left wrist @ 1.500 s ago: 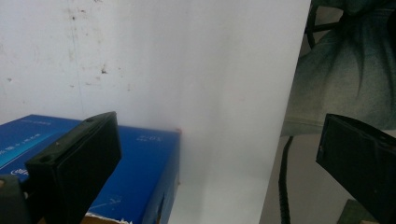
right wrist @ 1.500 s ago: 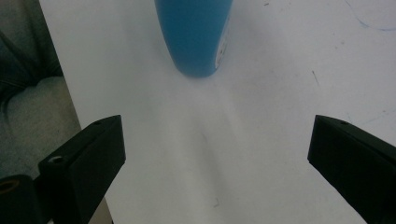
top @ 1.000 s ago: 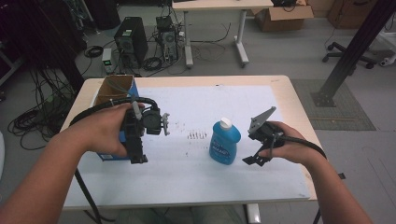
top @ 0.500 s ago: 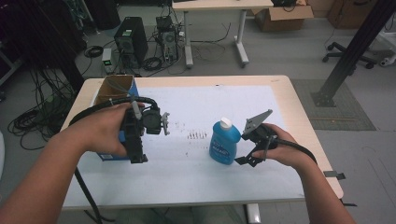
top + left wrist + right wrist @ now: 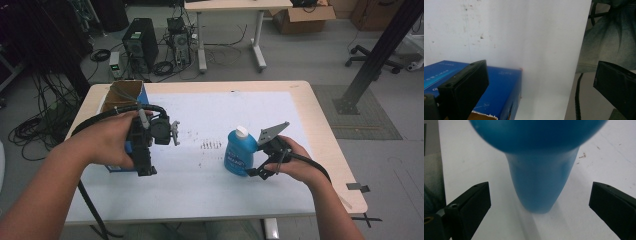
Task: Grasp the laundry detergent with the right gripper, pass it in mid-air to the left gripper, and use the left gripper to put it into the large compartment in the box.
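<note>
blue bottle [image 5: 238, 152] with white cap stands upright on the white-covered table [image 5: 210, 190], right of centre. right gripper [image 5: 256, 170] just beside it, jaws spread wide, bottle between them, not touching. left gripper [image 5: 541, 87] spread too, over a blue box [image 5: 501, 87].

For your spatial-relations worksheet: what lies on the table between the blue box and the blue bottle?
In the high view, between the blue box and the blue bottle lies white table cover bearing small dark marks; the left gripper hangs above it.
</note>
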`<state>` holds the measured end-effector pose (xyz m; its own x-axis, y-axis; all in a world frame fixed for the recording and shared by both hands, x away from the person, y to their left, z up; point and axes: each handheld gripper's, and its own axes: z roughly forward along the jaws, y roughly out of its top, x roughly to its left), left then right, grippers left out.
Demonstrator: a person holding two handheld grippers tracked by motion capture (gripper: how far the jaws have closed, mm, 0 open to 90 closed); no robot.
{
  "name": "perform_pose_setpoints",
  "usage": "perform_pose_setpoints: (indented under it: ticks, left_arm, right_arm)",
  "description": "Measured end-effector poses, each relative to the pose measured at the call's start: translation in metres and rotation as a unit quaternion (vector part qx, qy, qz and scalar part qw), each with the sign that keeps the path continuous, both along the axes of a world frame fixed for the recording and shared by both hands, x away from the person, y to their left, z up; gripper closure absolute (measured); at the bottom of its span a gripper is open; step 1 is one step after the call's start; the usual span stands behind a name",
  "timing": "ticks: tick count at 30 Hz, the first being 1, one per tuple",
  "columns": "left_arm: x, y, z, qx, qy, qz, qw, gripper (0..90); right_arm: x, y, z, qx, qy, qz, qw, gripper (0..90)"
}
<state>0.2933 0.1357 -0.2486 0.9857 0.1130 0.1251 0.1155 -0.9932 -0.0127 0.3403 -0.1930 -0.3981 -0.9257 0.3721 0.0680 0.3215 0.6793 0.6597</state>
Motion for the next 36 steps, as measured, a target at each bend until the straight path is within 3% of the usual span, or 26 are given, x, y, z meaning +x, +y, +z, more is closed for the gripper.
perform_pose_setpoints:
  ticks: [4, 12, 21, 28, 36]
  left_arm:
    - [-0.001, 0.002, 0.002, -0.003, -0.003, 0.001, 1.0000, 0.4]
    - [-0.001, 0.002, 0.003, -0.004, -0.005, 0.003, 1.0000, 0.4]
    - [-0.002, 0.000, 0.005, -0.004, -0.009, 0.001, 1.0000, 0.4]
    - [-0.003, 0.003, 0.005, -0.006, -0.010, 0.005, 0.9999, 0.4]
    - [-0.006, 0.003, 0.003, -0.009, -0.008, 0.004, 0.9999, 0.4]
  right_arm:
    - [-0.001, -0.001, -0.002, 0.035, -0.016, -0.011, 0.9992, 3.9]
    - [-0.003, 0.000, -0.010, 0.070, -0.032, -0.022, 0.9968, 3.7]
    - [-0.005, 0.003, -0.016, 0.093, -0.034, -0.027, 0.9947, 3.6]
    - [-0.006, 0.004, -0.017, 0.110, -0.050, -0.036, 0.9920, 2.1]
    - [-0.008, 0.006, -0.020, 0.114, -0.057, -0.035, 0.9912, 1.3]
